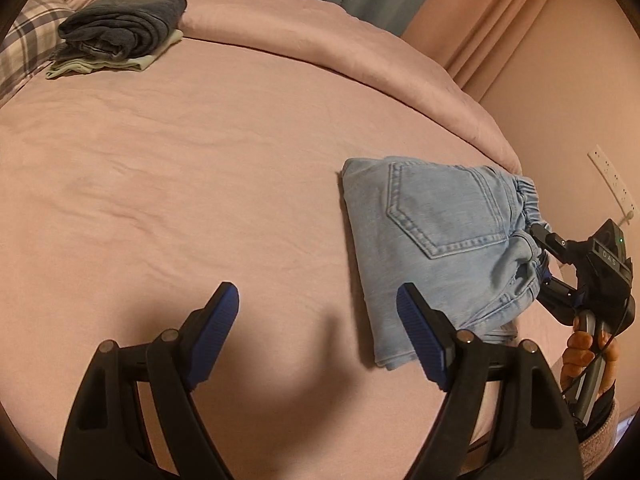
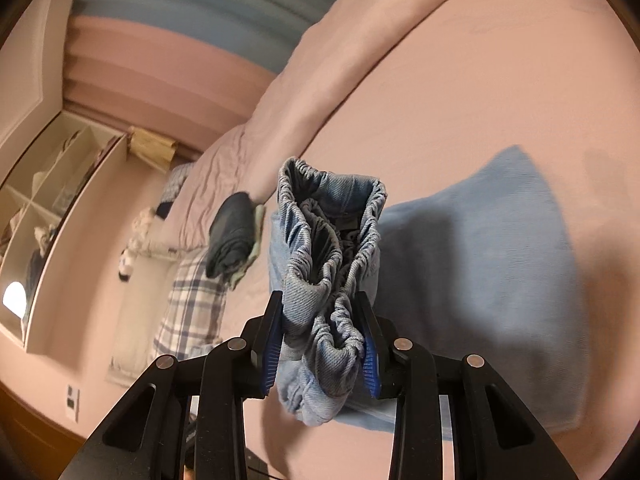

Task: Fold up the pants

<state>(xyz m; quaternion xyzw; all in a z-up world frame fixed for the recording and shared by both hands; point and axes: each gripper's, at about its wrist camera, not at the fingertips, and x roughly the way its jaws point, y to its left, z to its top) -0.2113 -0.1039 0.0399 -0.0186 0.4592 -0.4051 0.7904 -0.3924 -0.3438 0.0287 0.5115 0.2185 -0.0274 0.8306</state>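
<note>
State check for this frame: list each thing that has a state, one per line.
Light blue jeans: folded, lying on the bed, waistband end gripped.
Right gripper: shut on the bunched elastic waistband.
Left gripper: open, empty, above the sheet.
Dark jeans: folded, stacked on a pale green garment.

- Left tongs (image 1: 318, 332): black plastic arms, ridged blue pads, round silver rivets at the joints.
- Right tongs (image 2: 320, 344): the same black frame, blue pads, silver rivets.
- From the left wrist view: a grey handle, a thin black cable, white lettering, a green light.
- Hand (image 1: 588, 350): fuzzy pinkish sleeve cuff.
</note>
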